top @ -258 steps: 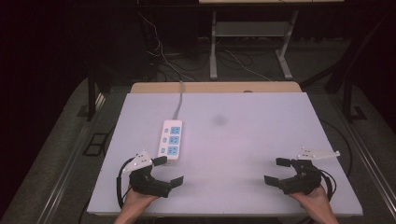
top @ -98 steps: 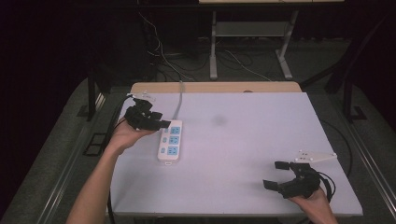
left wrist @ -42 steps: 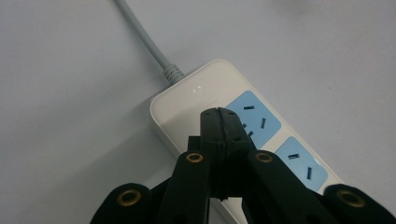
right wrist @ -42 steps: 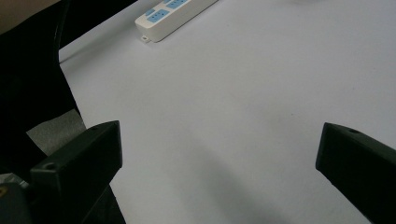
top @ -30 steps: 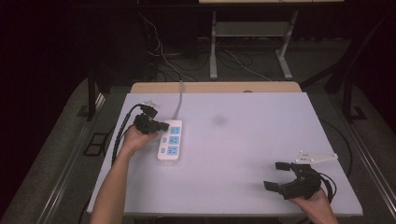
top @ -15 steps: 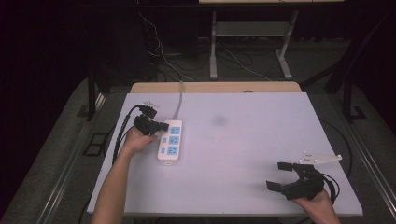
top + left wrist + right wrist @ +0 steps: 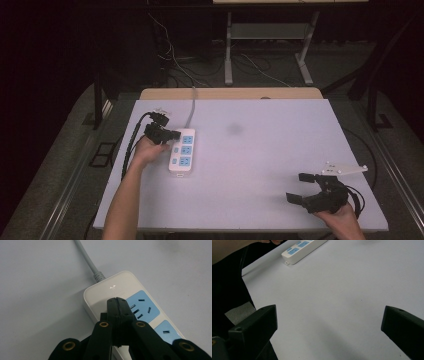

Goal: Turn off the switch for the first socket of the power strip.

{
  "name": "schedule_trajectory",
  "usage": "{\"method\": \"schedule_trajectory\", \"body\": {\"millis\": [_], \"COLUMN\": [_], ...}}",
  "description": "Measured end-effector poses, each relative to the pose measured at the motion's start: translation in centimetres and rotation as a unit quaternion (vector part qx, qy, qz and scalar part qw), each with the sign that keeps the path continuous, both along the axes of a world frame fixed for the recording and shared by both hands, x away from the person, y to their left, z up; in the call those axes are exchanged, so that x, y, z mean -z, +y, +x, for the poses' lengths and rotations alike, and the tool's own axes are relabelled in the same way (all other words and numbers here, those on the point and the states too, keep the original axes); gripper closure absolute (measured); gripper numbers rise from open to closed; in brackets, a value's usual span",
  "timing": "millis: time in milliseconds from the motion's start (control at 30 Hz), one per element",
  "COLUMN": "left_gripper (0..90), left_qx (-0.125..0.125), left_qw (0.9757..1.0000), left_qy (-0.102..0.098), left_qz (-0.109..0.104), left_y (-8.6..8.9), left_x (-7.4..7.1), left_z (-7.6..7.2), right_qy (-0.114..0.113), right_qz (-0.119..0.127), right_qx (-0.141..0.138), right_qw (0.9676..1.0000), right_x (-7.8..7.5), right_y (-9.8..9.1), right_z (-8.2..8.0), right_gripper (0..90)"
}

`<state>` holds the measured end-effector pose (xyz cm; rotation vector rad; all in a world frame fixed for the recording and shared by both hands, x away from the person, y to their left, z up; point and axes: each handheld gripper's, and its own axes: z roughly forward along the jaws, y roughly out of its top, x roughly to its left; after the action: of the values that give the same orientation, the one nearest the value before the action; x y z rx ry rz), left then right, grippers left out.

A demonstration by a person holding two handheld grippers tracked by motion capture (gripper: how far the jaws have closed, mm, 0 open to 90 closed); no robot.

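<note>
Left gripper (image 7: 117,302), jaws pressed together, tips on the far end of the power strip (image 7: 182,151) at table (image 7: 260,150) left (likely pressing a switch); right gripper (image 7: 306,189) idle near-right, jaws spread.

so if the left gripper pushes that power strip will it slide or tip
The power strip will probably slide rather than tip: it lies flat and low on the smooth table. Its grey cord looks stiff enough to drag or pivot the far end. The shut left gripper touches one end, so it may well rotate.
</note>
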<state>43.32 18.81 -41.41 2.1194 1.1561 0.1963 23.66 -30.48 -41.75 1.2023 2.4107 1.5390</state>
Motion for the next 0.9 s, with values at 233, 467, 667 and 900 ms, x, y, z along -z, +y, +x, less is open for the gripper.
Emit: {"method": "schedule_trajectory", "body": {"millis": [233, 467, 667, 900], "left_gripper": [89.5, 89.5, 89.5, 89.4], "left_qx": [0.014, 0.011, 0.006, -0.006], "left_qw": [0.9995, 0.9993, 0.9992, 0.9988], "left_qy": [-0.014, -0.033, -0.038, -0.048], "left_qz": [-0.026, -0.013, -0.007, -0.012], "left_y": [0.0, 0.0, 0.4, 0.8], "left_x": [-1.7, -3.4, -4.2, -5.4], "left_z": [-0.2, -0.4, -1.0, -1.8], "right_qy": [0.001, 0.0, 0.0, -0.001], "right_qz": [0.001, 0.002, 0.002, 0.003], "right_qx": [0.003, 0.004, 0.006, 0.006], "right_qw": [1.0, 1.0, 1.0, 1.0], "right_x": [0.1, 0.1, 0.0, 0.0], "right_y": [-0.1, 0.0, -0.1, -0.1], "right_z": [0.2, 0.1, 0.1, 0.0], "right_gripper": [0.2, 0.2, 0.2, 0.2]}}
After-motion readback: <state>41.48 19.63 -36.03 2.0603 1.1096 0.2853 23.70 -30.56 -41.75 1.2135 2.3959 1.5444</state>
